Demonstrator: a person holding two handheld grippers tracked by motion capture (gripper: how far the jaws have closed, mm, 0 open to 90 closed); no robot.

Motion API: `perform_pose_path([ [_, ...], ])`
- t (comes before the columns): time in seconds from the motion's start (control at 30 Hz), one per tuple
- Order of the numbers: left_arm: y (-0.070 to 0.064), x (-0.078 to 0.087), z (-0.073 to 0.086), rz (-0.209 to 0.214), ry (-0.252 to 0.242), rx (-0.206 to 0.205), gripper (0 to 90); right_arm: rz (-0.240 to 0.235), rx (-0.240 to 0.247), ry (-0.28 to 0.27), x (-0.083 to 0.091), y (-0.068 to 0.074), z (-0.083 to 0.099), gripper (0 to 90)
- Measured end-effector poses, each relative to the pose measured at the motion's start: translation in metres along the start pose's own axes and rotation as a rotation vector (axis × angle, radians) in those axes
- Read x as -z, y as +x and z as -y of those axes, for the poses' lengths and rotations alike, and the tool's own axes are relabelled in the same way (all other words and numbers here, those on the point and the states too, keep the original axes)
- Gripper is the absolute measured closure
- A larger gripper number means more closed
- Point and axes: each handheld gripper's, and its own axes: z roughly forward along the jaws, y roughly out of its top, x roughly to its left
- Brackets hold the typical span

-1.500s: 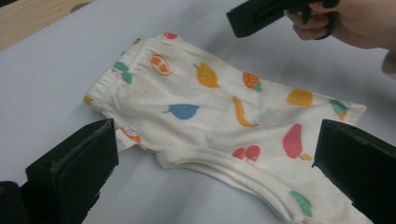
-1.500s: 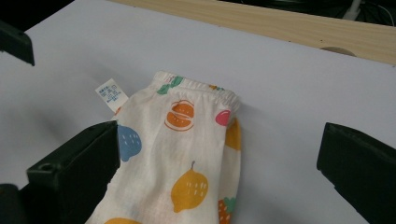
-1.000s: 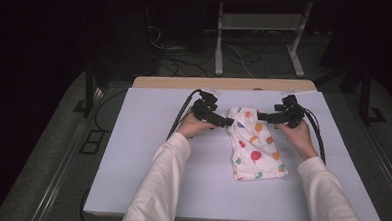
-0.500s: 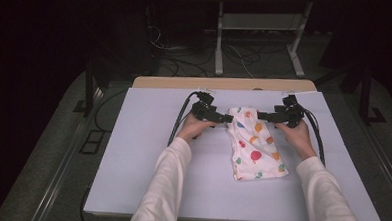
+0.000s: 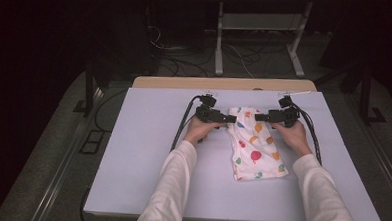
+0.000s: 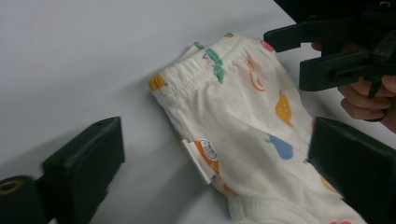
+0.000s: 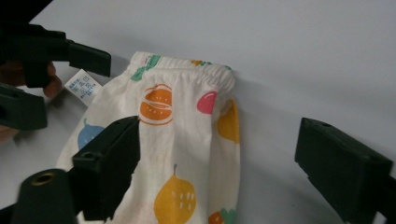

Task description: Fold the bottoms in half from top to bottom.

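The folded shorts lie right of centre on the worktop, waistband toward the far edge. The left gripper and right gripper flank that waistband, both with jaws wide, holding nothing.

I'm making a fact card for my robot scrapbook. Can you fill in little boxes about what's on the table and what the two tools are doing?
Thing: white folded shorts with fruit prints
Where: flat on the pale table, elastic waistband at the far end
Label: small white tag sticking out at the shorts' side
Left tool: open, at the waistband's left corner, nothing gripped
Right tool: open, at the waistband's right corner, nothing gripped
Likely next: probably pinching both corners
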Motion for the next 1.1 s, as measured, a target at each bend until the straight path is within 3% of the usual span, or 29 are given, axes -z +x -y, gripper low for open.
perform_pose_path([
  [0.2, 0.000, -0.004, 0.002, 0.009, 0.001, 0.007, 14.6, -0.028, -0.033, 0.012, -0.007, -0.005, 0.001, 19.7],
  [0.33, 0.001, -0.006, 0.003, 0.005, 0.008, 0.013, 21.8, -0.055, -0.066, 0.022, -0.010, -0.010, 0.004, 29.8],
  [0.53, 0.001, -0.010, 0.005, 0.004, 0.016, 0.029, 36.0, -0.074, -0.067, 0.025, -0.013, -0.011, 0.004, 44.0],
  [0.57, 0.001, -0.011, 0.005, 0.008, 0.013, 0.035, 40.7, -0.082, -0.071, 0.030, -0.015, -0.011, 0.003, 49.7],
  [0.7, -0.001, -0.014, 0.005, -0.004, 0.016, 0.042, 48.3, -0.071, -0.064, 0.041, -0.019, -0.009, 0.000, 59.4],
  [0.83, -0.002, -0.015, 0.005, -0.051, 0.016, 0.039, 64.7, -0.017, -0.068, 0.080, -0.024, -0.003, -0.005, 81.7],
  [0.87, -0.003, -0.016, 0.005, -0.071, 0.017, 0.042, 64.7, -0.017, -0.068, 0.080, -0.024, -0.003, -0.005, 81.7],
  [0.9, -0.004, -0.016, 0.005, -0.073, 0.013, 0.047, 72.6, -0.001, -0.054, 0.083, -0.023, -0.001, -0.005, 85.6],
  [1.0, -0.006, -0.018, 0.005, -0.081, 0.010, 0.032, 84.7, -0.003, -0.061, 0.071, -0.020, -0.003, -0.005, 86.9],
  [1.1, -0.009, -0.019, 0.005, -0.086, -0.001, 0.011, 86.6, -0.012, -0.068, 0.062, -0.018, -0.004, -0.005, 87.2],
])
